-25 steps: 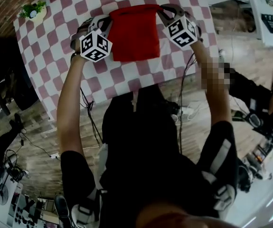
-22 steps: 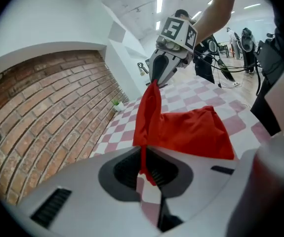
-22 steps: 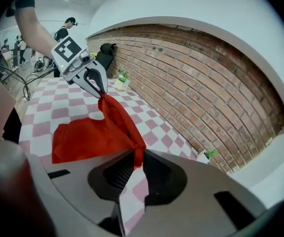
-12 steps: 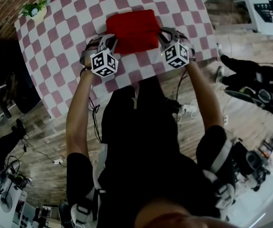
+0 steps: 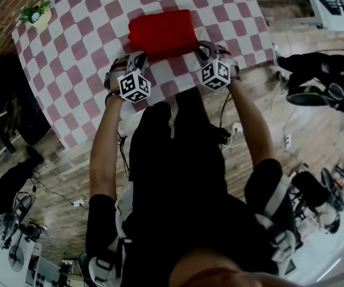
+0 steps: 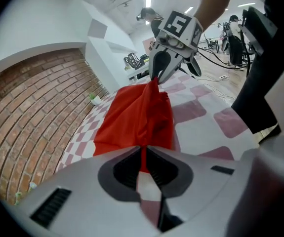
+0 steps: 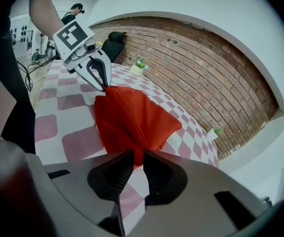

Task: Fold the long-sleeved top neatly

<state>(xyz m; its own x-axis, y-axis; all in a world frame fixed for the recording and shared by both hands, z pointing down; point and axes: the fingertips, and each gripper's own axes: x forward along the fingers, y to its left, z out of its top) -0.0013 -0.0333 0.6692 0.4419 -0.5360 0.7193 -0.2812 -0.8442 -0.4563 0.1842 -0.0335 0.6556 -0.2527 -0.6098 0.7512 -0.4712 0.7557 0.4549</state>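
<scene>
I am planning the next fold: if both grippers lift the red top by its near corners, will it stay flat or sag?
Probably sags: the red top bunches into creases where the left gripper and right gripper pinch it. Its layers fit between nearly closed jaws, so likely thin and light.

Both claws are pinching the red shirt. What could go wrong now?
1. The left gripper and right gripper each pinch only a small corner of the red top, so a corner might slip out and the fold could open.
2. The top lies fairly near the front edge of the checked tablecloth, so pulling it closer could drag it off.
</scene>
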